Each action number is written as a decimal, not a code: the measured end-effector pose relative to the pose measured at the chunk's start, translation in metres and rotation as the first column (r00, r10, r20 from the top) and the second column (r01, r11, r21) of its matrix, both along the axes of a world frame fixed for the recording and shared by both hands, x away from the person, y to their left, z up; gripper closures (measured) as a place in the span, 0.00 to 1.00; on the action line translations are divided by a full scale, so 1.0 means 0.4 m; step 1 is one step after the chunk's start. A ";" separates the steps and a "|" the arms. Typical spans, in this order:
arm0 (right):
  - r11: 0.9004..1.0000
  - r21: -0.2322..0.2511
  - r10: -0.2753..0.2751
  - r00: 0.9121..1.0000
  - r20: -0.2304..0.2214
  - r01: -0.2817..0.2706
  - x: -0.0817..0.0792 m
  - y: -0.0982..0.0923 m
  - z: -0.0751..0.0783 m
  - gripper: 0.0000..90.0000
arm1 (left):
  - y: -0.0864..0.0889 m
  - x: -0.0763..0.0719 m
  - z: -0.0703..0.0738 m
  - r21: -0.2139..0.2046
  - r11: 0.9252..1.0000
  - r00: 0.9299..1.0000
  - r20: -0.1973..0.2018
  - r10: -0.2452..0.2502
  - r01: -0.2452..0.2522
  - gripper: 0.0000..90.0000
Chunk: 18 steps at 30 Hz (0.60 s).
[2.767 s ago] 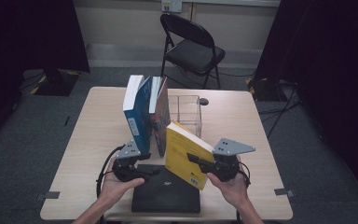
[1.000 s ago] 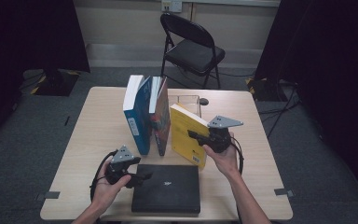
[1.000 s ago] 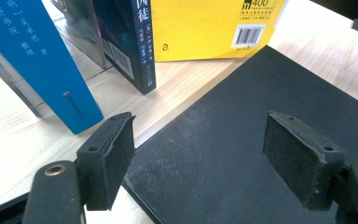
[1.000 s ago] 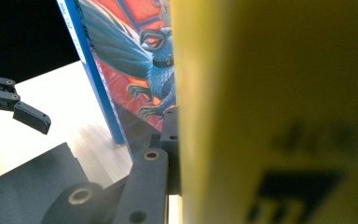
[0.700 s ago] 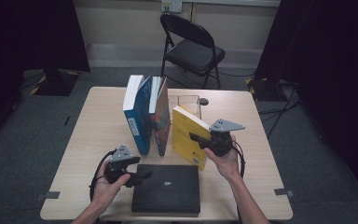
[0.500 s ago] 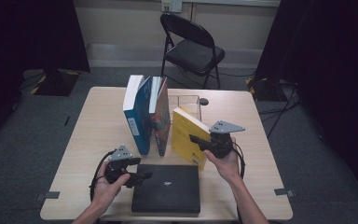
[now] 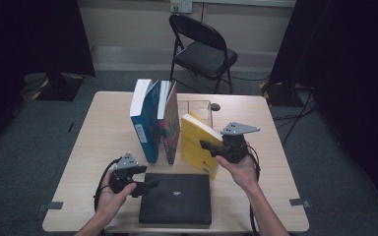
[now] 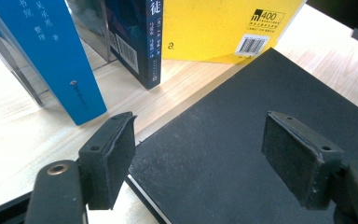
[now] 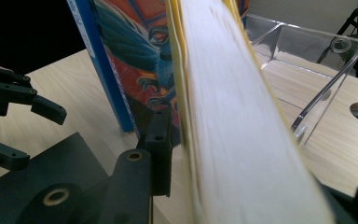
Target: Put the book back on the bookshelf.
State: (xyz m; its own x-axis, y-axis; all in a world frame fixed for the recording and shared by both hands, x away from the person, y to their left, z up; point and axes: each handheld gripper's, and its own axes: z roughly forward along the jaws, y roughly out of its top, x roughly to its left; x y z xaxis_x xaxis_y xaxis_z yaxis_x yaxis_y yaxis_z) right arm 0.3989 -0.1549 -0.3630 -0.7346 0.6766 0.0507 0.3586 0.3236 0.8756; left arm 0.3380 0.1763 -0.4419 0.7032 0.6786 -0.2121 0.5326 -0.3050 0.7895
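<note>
Three books stand against the clear bookend [image 7: 199,109]; right claw [image 7: 211,147] loosening around the yellow book [image 7: 197,145], left claw [image 7: 145,186] released.

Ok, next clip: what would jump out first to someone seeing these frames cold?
Probably the yellow book, stood upright at the right end of a row with the blue book and a colourful one, mid-table. The right gripper has it between its jaws, which have just been opening. Nearer the person, a black book lies flat, with the left gripper open over its left edge.
</note>
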 end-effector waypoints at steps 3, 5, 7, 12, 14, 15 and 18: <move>1.000 -0.009 -0.007 1.000 0.001 0.007 0.000 0.001 0.021 0.75 | -0.001 0.002 -0.002 0.011 1.000 1.000 -0.001 -0.003 0.003 0.29; 1.000 -0.014 -0.007 1.000 -0.001 0.007 0.001 0.001 0.039 0.77 | -0.002 0.002 -0.003 0.013 1.000 1.000 0.002 -0.005 0.005 0.29; 1.000 -0.028 -0.005 1.000 -0.010 0.005 0.004 0.003 0.052 0.77 | -0.001 0.004 -0.004 0.015 1.000 1.000 -0.002 -0.004 0.004 0.29; 0.999 -0.053 -0.016 0.998 -0.060 0.013 0.014 0.009 0.071 0.79 | 0.002 0.005 -0.004 -0.008 1.000 1.000 -0.011 0.003 -0.003 0.29; 0.998 -0.061 -0.019 0.997 -0.078 0.014 0.018 0.011 0.076 0.79 | 0.005 0.006 -0.003 -0.012 1.000 1.000 -0.013 0.008 -0.008 0.29; 0.997 -0.071 -0.019 0.996 -0.088 0.013 0.021 0.013 0.080 0.79 | 0.005 0.006 -0.004 -0.015 1.000 1.000 -0.013 0.013 -0.014 0.29; 0.994 -0.108 -0.020 0.994 -0.107 0.008 0.026 0.022 0.092 0.79 | 0.006 0.007 -0.004 -0.014 1.000 1.000 -0.014 0.014 -0.015 0.29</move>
